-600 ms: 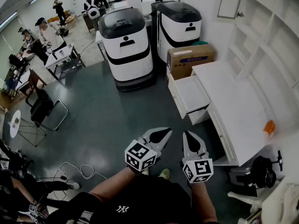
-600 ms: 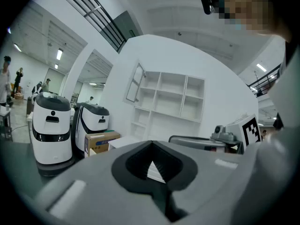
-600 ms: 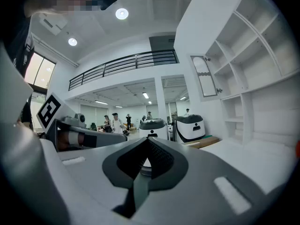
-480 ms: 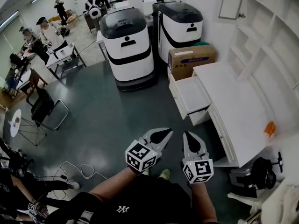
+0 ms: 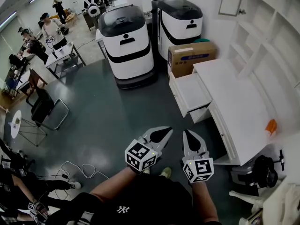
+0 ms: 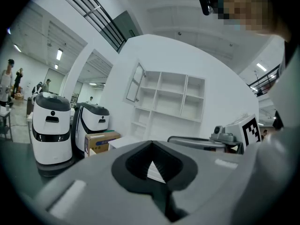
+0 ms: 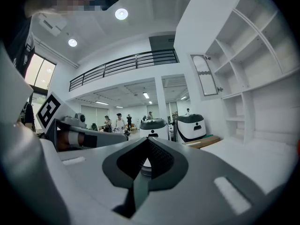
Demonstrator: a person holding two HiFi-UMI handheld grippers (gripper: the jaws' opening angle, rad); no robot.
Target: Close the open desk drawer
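A white desk (image 5: 243, 111) stands at the right in the head view. Its top drawer (image 5: 191, 93) is pulled out to the left over the dark floor and looks empty. My left gripper (image 5: 164, 132) and right gripper (image 5: 188, 135) are held side by side close to my body, well short of the drawer and below it in the picture. Both point roughly toward the desk. In the left gripper view the left gripper (image 6: 151, 143) has its jaws together with nothing between them. The right gripper (image 7: 147, 140) is likewise shut and empty.
A cardboard box (image 5: 190, 57) sits on the floor behind the drawer. Two large white robots (image 5: 126, 41) stand beyond it. White shelves (image 5: 267, 36) rise behind the desk, and a black bag (image 5: 265, 170) lies by its near end. A chair (image 5: 44, 109) and a cable (image 5: 75, 170) are at the left.
Only the head view has shifted a little. Both grippers stay shut in the same place, and the drawer is still open.
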